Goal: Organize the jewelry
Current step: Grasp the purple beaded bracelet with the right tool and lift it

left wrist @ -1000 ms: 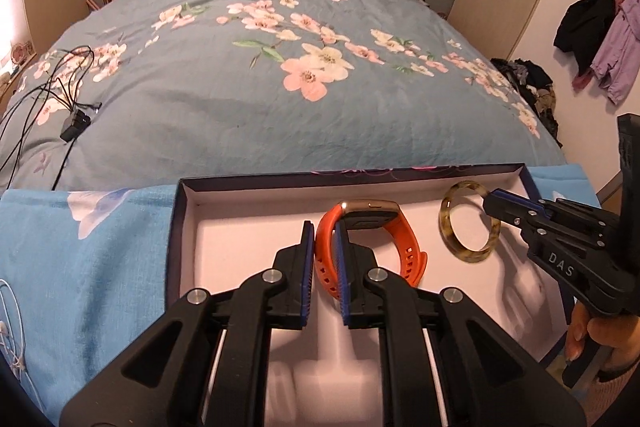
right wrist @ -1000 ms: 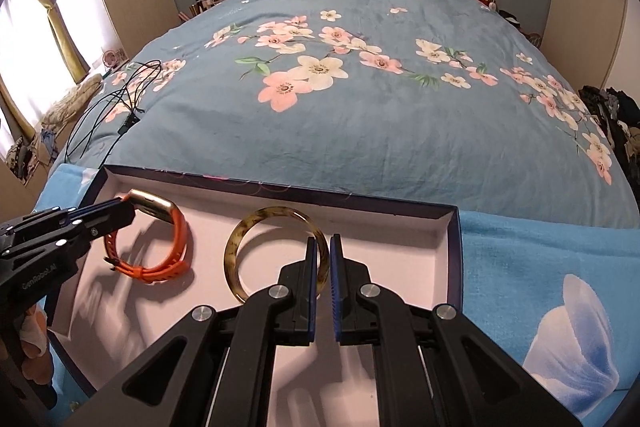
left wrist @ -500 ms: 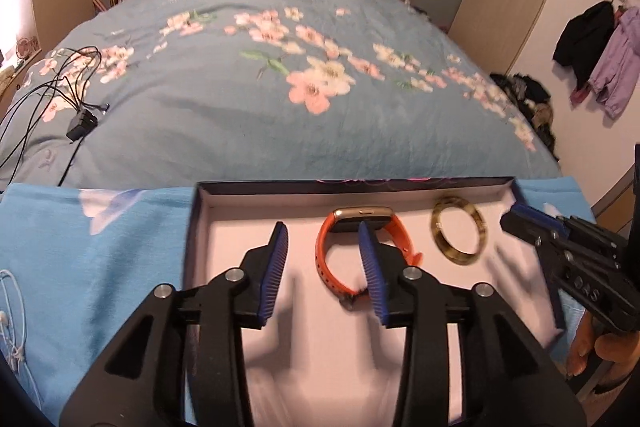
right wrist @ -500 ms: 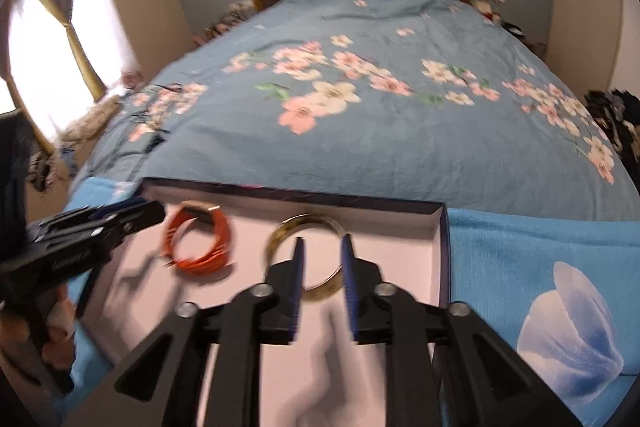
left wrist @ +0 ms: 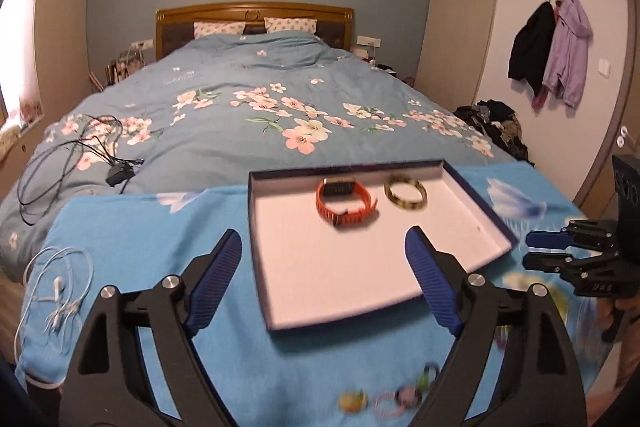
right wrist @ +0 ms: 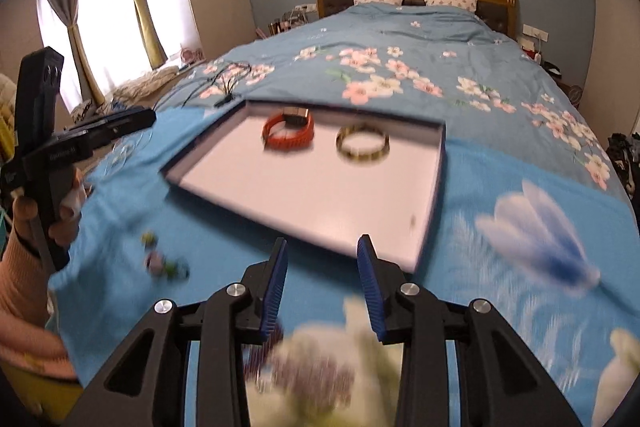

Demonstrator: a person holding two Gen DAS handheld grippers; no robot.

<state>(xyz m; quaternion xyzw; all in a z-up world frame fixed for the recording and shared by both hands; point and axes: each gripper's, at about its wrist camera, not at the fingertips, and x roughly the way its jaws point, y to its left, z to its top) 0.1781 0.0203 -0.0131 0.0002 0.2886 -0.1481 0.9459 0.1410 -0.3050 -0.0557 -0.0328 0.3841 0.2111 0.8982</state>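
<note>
An orange watch band and a tortoiseshell bangle lie side by side at the far end of a shallow white box with a dark blue rim. My left gripper hangs back over the box's near end. Its jaws are opening wide with nothing between them. My right gripper is off the box's near right corner. Its jaws are also opening, and they hold nothing.
The box rests on a bright blue flowered cloth at the foot of a bed. Several small colourful rings lie on the cloth near me. White earphones are at the left, black cables on the duvet.
Both grippers let go, the left of the orange band and the right of the bangle. Both opened and drew back out of the box, so the view now takes in the whole room.
</note>
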